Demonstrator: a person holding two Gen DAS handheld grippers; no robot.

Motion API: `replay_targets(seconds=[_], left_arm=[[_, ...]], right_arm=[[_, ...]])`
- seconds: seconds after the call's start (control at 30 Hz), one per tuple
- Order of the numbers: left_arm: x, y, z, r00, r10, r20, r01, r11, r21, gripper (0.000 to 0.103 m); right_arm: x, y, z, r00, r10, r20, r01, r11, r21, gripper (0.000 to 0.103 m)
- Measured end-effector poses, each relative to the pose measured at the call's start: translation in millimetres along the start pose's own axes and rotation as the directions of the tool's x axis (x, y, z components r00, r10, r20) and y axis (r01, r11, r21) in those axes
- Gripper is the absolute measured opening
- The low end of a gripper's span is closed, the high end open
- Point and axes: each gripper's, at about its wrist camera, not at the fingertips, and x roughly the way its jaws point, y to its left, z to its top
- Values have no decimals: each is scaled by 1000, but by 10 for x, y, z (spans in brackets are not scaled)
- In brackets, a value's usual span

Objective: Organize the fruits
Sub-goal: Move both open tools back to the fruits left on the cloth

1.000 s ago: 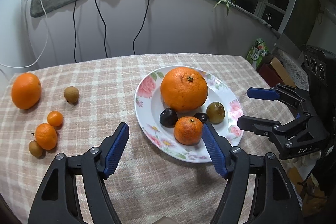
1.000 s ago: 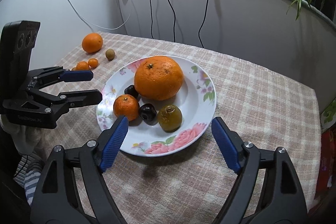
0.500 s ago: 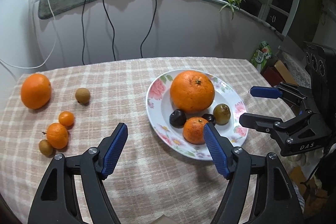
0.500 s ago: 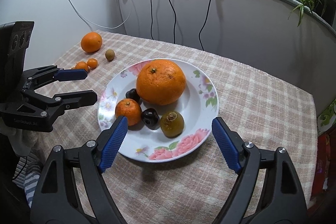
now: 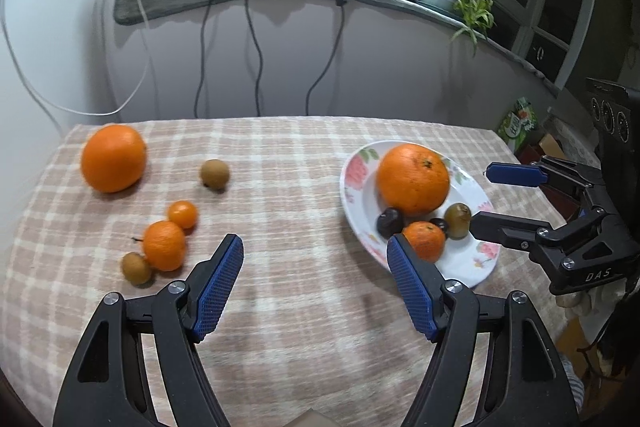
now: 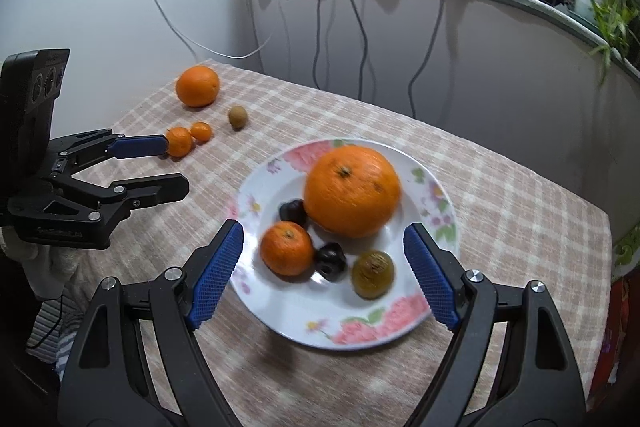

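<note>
Left gripper (image 5: 314,285) jaws wide, empty, above counter (image 5: 280,307). Right gripper (image 6: 324,273) jaws wide, empty (over plate (image 6: 400,327)); dark fruits (image 6: 331,261) possibly plums.

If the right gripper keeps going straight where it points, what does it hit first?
Most likely the plate and its small fruit: the right gripper is open, with a mandarin, a dark fruit and a greenish fruit between its fingers in view. Depth is unclear.

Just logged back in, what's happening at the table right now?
Fruit sorting, partway done. The floral plate holds a big orange, a mandarin, two dark fruits and a greenish one. Five more fruits lie loose on the checked tablecloth. The left gripper and right gripper hover above the table, jaws open, holding nothing.
</note>
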Motion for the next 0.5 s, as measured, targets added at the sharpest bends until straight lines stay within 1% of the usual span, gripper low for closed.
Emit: replay_targets(seconds=[0.5], left_arm=[[-159, 577, -125, 998, 70, 9, -69, 994, -87, 75]], right_arm=[[327, 464, 342, 995, 95, -23, -96, 993, -67, 85]])
